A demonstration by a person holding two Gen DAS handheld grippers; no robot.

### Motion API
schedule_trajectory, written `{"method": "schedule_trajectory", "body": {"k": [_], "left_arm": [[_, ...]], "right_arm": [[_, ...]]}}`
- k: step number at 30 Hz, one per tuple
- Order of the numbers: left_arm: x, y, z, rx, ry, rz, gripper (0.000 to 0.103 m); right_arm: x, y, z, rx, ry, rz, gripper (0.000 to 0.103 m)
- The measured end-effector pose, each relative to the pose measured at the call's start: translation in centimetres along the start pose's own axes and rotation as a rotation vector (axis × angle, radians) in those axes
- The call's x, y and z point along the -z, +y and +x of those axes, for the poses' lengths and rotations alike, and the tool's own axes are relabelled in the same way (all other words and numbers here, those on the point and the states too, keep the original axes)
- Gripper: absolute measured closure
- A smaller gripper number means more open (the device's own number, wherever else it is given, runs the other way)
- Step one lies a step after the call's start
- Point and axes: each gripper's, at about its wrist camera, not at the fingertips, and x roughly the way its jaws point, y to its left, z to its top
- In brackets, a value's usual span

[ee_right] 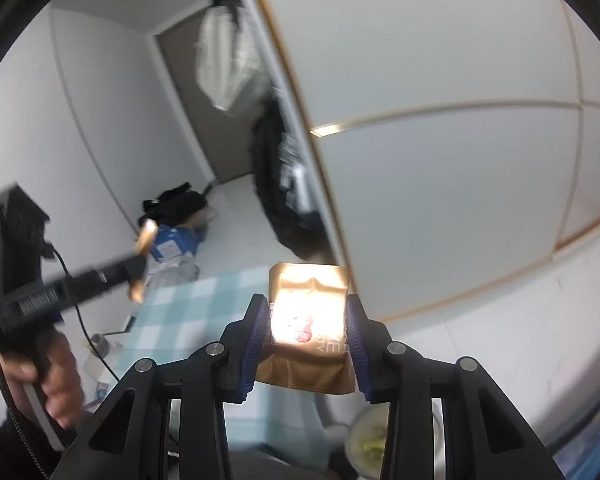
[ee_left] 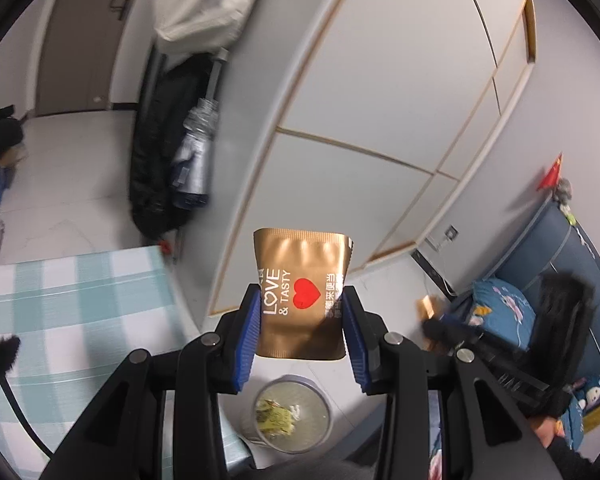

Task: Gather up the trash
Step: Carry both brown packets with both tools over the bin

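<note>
A: Both tools are loaded. The left tool [ee_left: 302,320] has its blue pads closed part-way on a gold snack packet [ee_left: 302,280], the one printed "LOVE & TASTY" with a red heart, held upright in the air.

B: And the right tool [ee_right: 308,330] pinches a second gold packet [ee_right: 310,320] the same way, glare washing out its print. Neither packet touches anything but the pads.

A: The trash bin [ee_left: 288,416] sits low on the floor, right below the left tool. Inside it lies a crumpled yellowish wrapper [ee_left: 274,418] and some pale scraps.

B: From the right wrist only a slice of that bin [ee_right: 366,440] peeks out behind the tool's linkage.

A: So some trash is already in, two packets are in hand and not yet dropped. The checked worktop [ee_left: 60,308] sits beside the bin.

B: Whether more litter waits there, these views don't show.
</note>
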Motion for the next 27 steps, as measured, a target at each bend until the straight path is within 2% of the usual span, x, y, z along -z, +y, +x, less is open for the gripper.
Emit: {"method": "schedule_trajectory", "body": {"k": [4, 9, 13, 19, 21, 23, 27], "left_arm": [[0.0, -2.6, 2.8, 0.058, 0.072, 0.022, 0.069], [0.5, -4.2, 8.6, 0.147, 0.249, -0.030, 0.069], [2.0, -5.2, 13.5, 0.168, 0.385, 0.006, 0.069], [6.5, -5.8, 20.2, 0.136, 0.628, 0.136, 0.069], [8.0, -5.0, 21.9, 0.118, 0.706, 0.130, 0.069], [9.5, -4.5, 23.3, 0.131, 0.785, 0.098, 0.069], [11.5, -3.7, 25.5, 0.119, 0.861, 0.051, 0.069]], "right_arm": [[2.3, -4.2, 0.1, 0.059, 0.016, 0.062, 0.065], [5.6, -8.6, 2.0, 0.127, 0.060, 0.133, 0.065], [8.7, -11.3, 3.9, 0.150, 0.108, 0.198, 0.065], [12.2, -13.8, 7.6, 0.169, 0.181, 0.273, 0.065], [13.3, -14.6, 8.7, 0.168, 0.212, 0.299, 0.065], [14.5, -15.5, 9.6, 0.170, 0.241, 0.315, 0.065], [16.3, -16.7, 11.4, 0.145, 0.297, 0.367, 0.065]]}}
